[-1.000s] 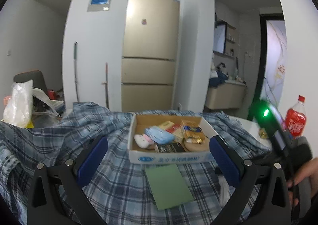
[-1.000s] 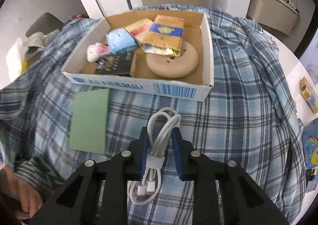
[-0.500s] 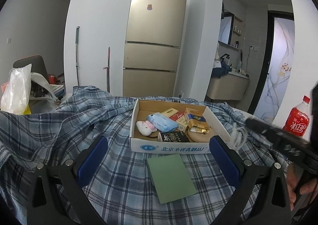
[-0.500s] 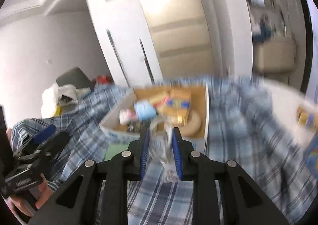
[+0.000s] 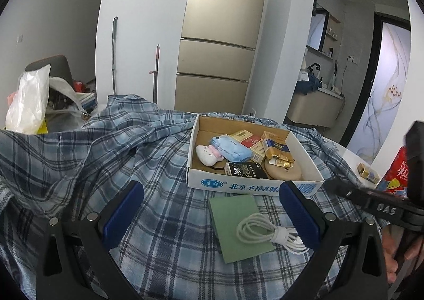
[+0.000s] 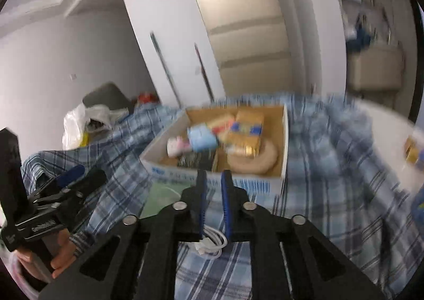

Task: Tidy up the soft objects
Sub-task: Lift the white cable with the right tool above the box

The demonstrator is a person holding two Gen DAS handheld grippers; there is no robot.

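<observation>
Cable (image 5: 267, 231), white and tied in a loose coil, lies on the green pad (image 5: 233, 210) just ahead of our left gripper (image 5: 210, 194), between its fingers, with its plug end right beside the right-hand finger. That gripper's jaws stand wide apart with nothing in them. Our right gripper (image 6: 213, 180) has its pads drawn close together and nothing sits between them; the coil shows beneath it, resting free, so neither tool has hold of it. The cardboard box (image 5: 254, 187) sits farther ahead of both tools, already crowded with packets and a small plush.

We judge the cable is not yet stowed, so the next grasp is where things could slip. If the left jaws close from here, the right finger may ride onto the plugs and push the coil off the pad instead of pinching it. A low approach could also catch the pad's edge or a fold of the plaid cloth (image 5: 106, 157) and drag the box along. The two tools are near each other and could collide.
</observation>
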